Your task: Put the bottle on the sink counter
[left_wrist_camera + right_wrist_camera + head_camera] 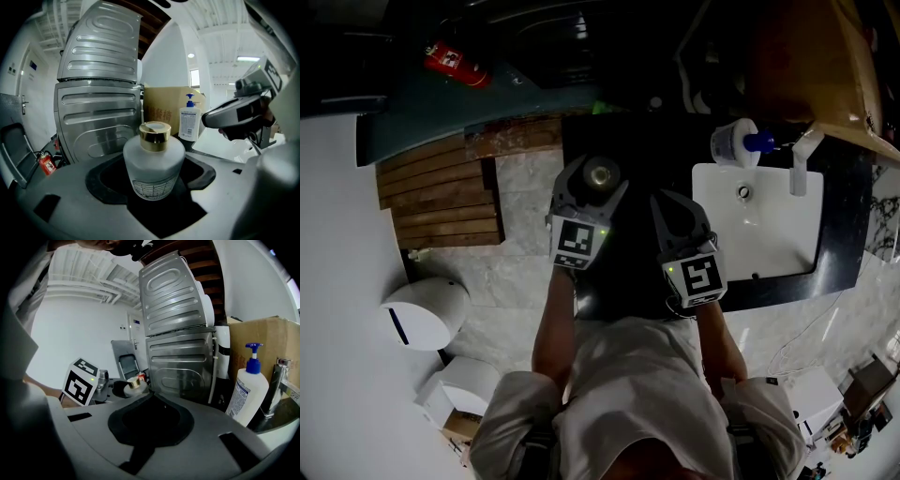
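the step in hand is the carrying: the bottle [153,161], a frosted white one with a gold cap, is pinched between the jaws of the left gripper [589,192] and stands upright there. in the head view it is held up in front of the person, to the left of the white basin [759,239], and it is not set down yet. the right gripper [680,223] is just beside the left one, its jaws pressed together with nothing between them.

the sink counter [848,253] is the dark surface around the basin. a soap pump bottle [736,143] stands at the back left corner of the basin, and the tap [800,164] is at the back right.

i judge that the next move is to bring the left gripper toward a free dark part of the counter, away from the soap bottle, then to lower the bottle until its bottom rests flat. only after that should the jaws spread. if they spread too early, the bottle could drop or tip over.
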`<state>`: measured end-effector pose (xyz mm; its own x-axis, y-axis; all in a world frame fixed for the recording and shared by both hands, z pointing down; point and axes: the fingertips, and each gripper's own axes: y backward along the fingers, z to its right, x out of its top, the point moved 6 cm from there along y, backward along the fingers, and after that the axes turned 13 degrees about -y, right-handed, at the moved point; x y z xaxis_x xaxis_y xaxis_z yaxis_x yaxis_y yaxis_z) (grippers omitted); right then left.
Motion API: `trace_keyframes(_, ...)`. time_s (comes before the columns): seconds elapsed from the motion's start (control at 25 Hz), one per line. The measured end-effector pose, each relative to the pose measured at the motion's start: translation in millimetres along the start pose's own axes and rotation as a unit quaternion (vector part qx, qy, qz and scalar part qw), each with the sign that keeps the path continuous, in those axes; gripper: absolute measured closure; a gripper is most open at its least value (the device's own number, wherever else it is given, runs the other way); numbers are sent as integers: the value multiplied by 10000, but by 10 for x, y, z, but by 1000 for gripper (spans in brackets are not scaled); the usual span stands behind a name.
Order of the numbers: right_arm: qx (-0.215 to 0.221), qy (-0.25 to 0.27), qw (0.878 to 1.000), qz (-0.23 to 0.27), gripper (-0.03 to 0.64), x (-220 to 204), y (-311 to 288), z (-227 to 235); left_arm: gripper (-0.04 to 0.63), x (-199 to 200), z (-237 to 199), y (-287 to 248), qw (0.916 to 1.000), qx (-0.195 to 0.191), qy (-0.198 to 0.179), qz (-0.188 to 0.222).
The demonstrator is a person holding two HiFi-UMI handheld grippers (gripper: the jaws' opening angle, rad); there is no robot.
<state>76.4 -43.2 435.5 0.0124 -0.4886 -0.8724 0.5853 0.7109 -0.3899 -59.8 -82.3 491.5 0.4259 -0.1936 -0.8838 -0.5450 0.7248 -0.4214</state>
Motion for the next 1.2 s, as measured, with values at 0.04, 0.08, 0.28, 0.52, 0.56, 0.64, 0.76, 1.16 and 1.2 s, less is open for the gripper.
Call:
trace_keyframes(0.04, -2, -7, 10000, -5, 622, -3, 1, 6, 275, -9, 4, -14, 10000, -4, -7, -33)
trace_keyframes(0.08, -4, -13, 10000, -10, 623, -7, 2, 14, 275, -19, 9, -29, 10000, -7, -12, -67)
trace_keyframes(0.28, -21, -24, 10000, -23, 621, -18, 9, 46, 275, -56, 31, -93, 9998, -36, -67, -207)
trace_keyframes(0.52, -62, -38, 10000, -52, 622, -38, 11, 70, 275, -101, 63, -146, 9993, -116, -131, -319)
trace_keyframes(0.56, -78, -40, 9999, -68, 621, -53, 15, 77, 275, -111, 70, -157, 9993, -125, -129, -326)
trace_keyframes(0.64, -104, -33, 9999, -62, 622, -69, 22, 87, 275, -100, 70, -176, 9993, -120, -149, -327)
trace_keyframes(0.76, -104, -27, 9999, -36, 622, -48, 25, 77, 275, -108, 68, -196, 9991, -107, -194, -351)
trace_keyframes(1.16, -158, -43, 9999, -26, 622, -48, 43, 81, 275, -189, 101, -248, 9982, -164, -190, -548)
trace_keyframes(1.2, -157, -46, 9999, -23, 622, -44, 44, 81, 275, -194, 103, -249, 9982, -170, -177, -548)
